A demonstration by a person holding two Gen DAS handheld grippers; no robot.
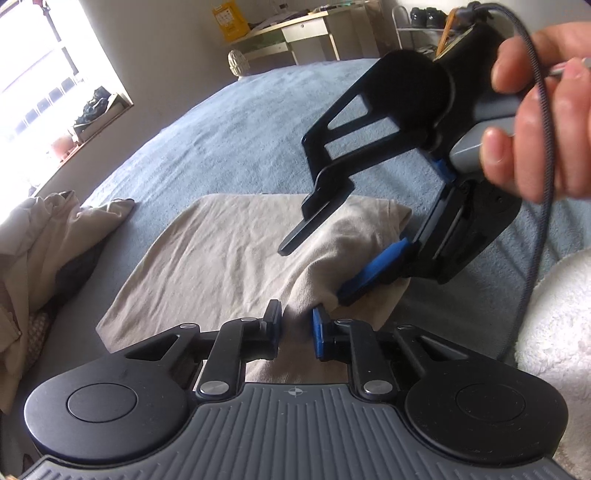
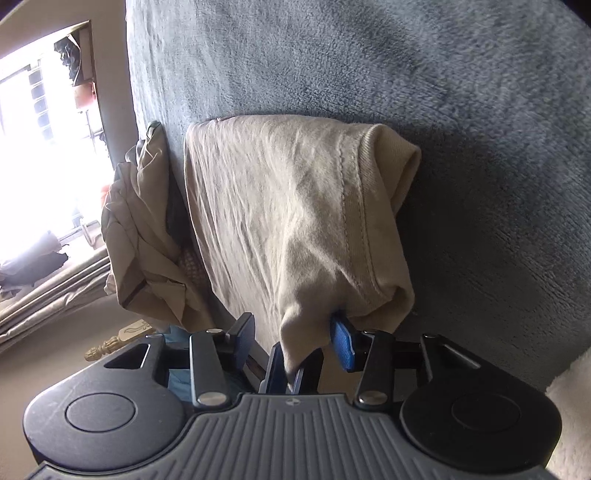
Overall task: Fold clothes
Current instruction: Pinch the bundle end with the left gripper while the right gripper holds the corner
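Beige shirt (image 1: 221, 258) on blue bed (image 1: 229, 140): near corner lifted at 6 o'clock for folding. Left gripper (image 1: 297, 325) clenched on that corner. Right gripper (image 2: 291, 343) spread, grasping nothing, one pad under the cloth.

No text reads clearly; print on the yellow bag (image 1: 229, 19) is illegible.

A beige garment (image 1: 229, 258), folded flat on the blue bed (image 1: 221, 147), near corner pinched up; crumpled clothes (image 1: 48, 236) at nine o'clock.

Two close wrist views angled down along their jaws, both sharing the beige garment (image 1: 221, 251) on the bed (image 2: 480, 110).
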